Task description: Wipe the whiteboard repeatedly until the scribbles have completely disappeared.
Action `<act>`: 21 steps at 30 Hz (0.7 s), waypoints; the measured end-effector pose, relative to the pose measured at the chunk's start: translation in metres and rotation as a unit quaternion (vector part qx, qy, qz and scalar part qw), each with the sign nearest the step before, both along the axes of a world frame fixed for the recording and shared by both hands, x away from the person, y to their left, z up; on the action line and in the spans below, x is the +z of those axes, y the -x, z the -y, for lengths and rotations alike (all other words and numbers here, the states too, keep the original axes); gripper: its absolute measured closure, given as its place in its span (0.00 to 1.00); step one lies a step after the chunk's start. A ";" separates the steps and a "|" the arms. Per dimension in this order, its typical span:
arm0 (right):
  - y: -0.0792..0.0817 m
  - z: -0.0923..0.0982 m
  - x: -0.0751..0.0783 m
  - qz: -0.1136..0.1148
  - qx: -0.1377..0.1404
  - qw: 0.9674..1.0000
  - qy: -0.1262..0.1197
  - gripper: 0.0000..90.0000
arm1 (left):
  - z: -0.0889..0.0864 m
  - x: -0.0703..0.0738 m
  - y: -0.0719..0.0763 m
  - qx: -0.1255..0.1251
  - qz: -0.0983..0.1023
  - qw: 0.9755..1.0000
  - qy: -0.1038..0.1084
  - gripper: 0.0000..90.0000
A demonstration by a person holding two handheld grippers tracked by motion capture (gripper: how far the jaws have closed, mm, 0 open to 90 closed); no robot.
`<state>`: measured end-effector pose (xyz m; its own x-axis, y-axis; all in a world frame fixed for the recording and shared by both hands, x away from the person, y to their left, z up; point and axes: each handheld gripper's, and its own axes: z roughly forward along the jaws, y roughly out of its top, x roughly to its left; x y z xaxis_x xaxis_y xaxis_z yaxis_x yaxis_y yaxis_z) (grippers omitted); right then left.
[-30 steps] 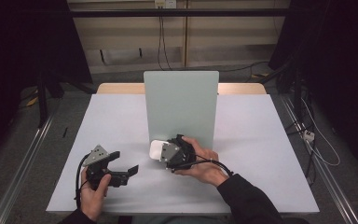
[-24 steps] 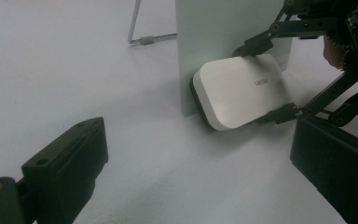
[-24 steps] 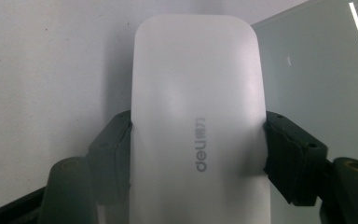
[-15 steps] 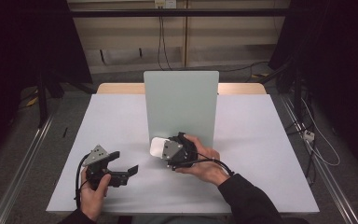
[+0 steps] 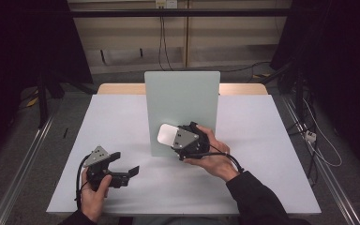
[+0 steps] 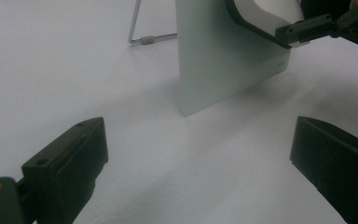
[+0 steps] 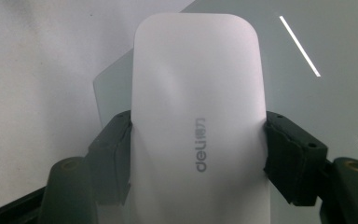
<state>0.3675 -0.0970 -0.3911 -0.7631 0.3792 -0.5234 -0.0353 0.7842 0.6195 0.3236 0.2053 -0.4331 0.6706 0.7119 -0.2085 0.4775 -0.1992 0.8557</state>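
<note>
A pale green board (image 5: pixel 183 101) stands upright in the middle of the white table (image 5: pixel 272 140). My right gripper (image 5: pixel 172 140) is shut on a white eraser (image 5: pixel 167 134), held flat against the board's lower front face. In the right gripper view the eraser (image 7: pixel 196 93), marked "deli", sits between both black pads (image 7: pixel 114 158) with the board (image 7: pixel 317 42) behind it. My left gripper (image 5: pixel 127 172) rests low over the table's front left, open with nothing between its jaws (image 6: pixel 200 154). From the left gripper view the board (image 6: pixel 214 60), the eraser (image 6: pixel 272 11) and the right gripper (image 6: pixel 307 28) are ahead.
A wire foot (image 6: pixel 140 39) props the board from behind. A wooden tabletop edge (image 5: pixel 122 88) lies beyond the white table. Dark curtains and metal floor rails (image 5: pixel 23 159) flank the table. Cables trail on the floor at the right (image 5: pixel 309 136).
The right gripper has carried the eraser up and slightly right along the board's face. The left gripper has stayed where it was.
</note>
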 end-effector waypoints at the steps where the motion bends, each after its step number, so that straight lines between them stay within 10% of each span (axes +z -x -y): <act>1: 0.000 0.000 -0.001 0.002 0.000 1.000 -0.001 0.35 | 0.000 0.000 0.000 -0.001 -0.001 1.000 -0.001 0.04; 21: 0.013 -0.030 -0.048 -0.056 0.055 0.994 0.075 0.35 | -0.001 0.000 0.000 -0.002 0.000 1.000 -0.001 0.04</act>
<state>0.3549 -0.0671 -0.4388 -0.8521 0.2137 -0.4777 -0.0642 0.8632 0.5007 0.3239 0.2065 -0.4329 0.6734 0.7098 -0.2068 0.4764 -0.2028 0.8555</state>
